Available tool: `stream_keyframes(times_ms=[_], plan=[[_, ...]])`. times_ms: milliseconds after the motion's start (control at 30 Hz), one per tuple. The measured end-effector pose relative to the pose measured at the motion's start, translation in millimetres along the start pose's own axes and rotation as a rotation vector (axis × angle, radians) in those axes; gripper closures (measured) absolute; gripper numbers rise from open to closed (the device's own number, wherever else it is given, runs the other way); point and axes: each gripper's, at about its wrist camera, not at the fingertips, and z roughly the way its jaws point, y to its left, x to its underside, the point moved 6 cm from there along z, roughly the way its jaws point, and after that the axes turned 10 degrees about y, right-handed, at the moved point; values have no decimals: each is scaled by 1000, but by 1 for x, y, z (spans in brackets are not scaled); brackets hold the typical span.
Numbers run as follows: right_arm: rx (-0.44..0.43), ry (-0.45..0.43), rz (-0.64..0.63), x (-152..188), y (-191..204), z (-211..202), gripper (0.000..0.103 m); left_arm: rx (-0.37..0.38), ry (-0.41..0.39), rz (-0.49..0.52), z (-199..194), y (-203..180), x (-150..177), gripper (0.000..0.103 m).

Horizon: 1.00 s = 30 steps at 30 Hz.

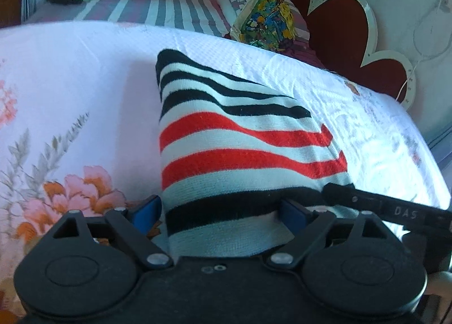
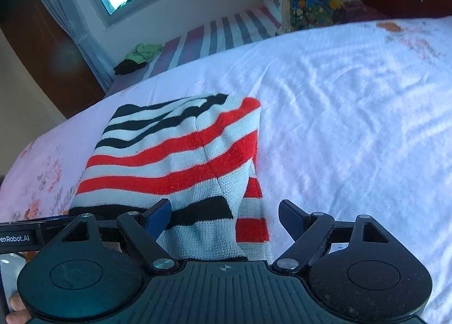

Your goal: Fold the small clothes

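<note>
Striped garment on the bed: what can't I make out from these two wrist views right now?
- Striped garment: near edge hidden in both views by the gripper bodies.
- Left gripper: right pad partly covered by cloth in the left view.
- Layers beneath the top fold: hidden in both.
- Dark and green clothes: too small to identify.

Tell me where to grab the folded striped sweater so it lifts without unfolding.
Take the striped sweater at its near black-and-white hem, coming from the near side where both grippers sit. The layers stack there, probably letting each pinch catch all of them.
</note>
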Motion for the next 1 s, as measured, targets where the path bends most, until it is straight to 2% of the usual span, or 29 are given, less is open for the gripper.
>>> stream_keyframes(times_ms=[133,200,267,333,400,500,600,633,667,700,733,833,967,1000], plan=[[-10,4,1,-3,1,6,21,39,20,-36,7,2,-1,10],[64,-77,-12,-6,2,-6,21,32,9,-40,2,1,-2,10],[87,-133,-80,-10,9,-18,21,-4,-31,12,-5,-3,-3,12],[131,-124,-130,-13,12,-15,21,-36,-61,47,-10,-5,-7,12],[171,-98,-154,-15,12,-6,21,-39,-53,34,-6,-3,-12,10],[184,-71,-158,-12,4,8,21,-28,-34,17,3,0,-14,10],[123,-54,-95,-10,-10,12,21,0,-17,-32,-2,2,-14,12],[125,-58,-100,-10,-11,10,22,-2,-27,-35,-7,3,-14,13],[124,-61,-108,-9,-9,8,25,-13,-42,-33,-12,3,-15,14],[104,-63,-105,-8,-7,5,33,-26,-54,-29,-16,5,-17,14],[93,-60,-101,-9,-4,2,34,-28,-54,-28,-17,8,-19,14],[90,-101,-122,-16,9,-9,34,-36,-46,-54,-10,17,-23,13],[136,-180,-223,-28,35,-19,34,-38,-37,-93,4,19,-25,13],[135,-192,-248,-31,41,-18,40,-45,-40,-88,6,17,-26,14]])
